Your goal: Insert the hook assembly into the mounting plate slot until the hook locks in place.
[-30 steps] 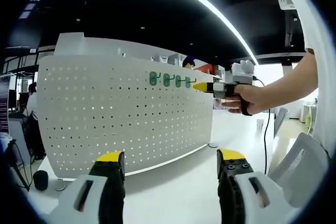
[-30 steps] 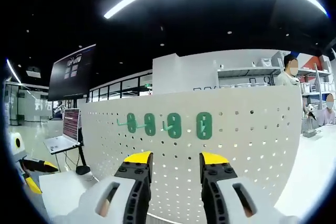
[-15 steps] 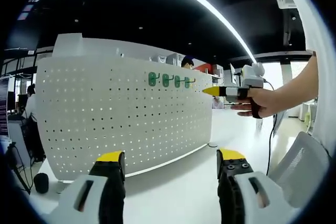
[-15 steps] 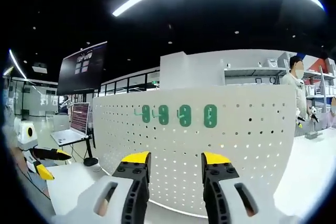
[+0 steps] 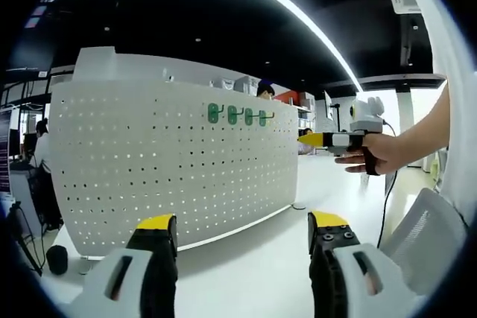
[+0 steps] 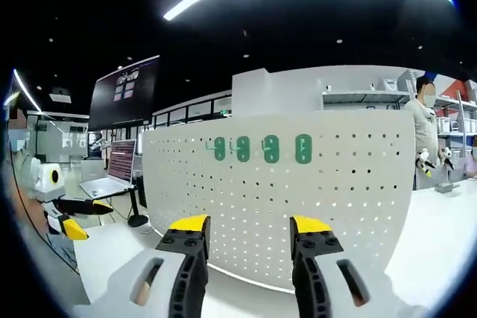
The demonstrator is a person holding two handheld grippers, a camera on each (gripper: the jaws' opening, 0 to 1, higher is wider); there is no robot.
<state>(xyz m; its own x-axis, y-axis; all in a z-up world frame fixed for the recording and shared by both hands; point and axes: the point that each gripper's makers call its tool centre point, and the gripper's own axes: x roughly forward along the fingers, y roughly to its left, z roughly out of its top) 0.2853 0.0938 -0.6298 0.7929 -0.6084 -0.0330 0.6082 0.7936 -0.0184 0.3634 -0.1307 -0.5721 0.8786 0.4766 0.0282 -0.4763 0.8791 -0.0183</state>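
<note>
In the left gripper view, the left tool rises from 6 o'clock with its yellow-tipped jaws spread wide and nothing between them, poised above the white table. Beyond the jaws, filling the frame from 9 o'clock toward the centre, the white perforated mounting plate stands upright on the table. Four green hooks sit side by side in a row near the plate's upper edge, just above centre, each seated flat against the plate. At 3 o'clock the right tool enters, held level in a person's hand, its yellow tip aimed at the plate's right end but apart from it; whether its jaws are parted cannot be told from this angle.

In the right gripper view, the right tool comes up from 6 o'clock, jaws standing well apart and gripping nothing. Straight ahead, the mounting plate spans the middle of the frame, with the green hooks lined up at 12 o'clock of the jaw tips, well clear of them. At 9 o'clock the left tool shows low beside the table, near a laptop on a stand. A person stands behind the plate at 3 o'clock.
</note>
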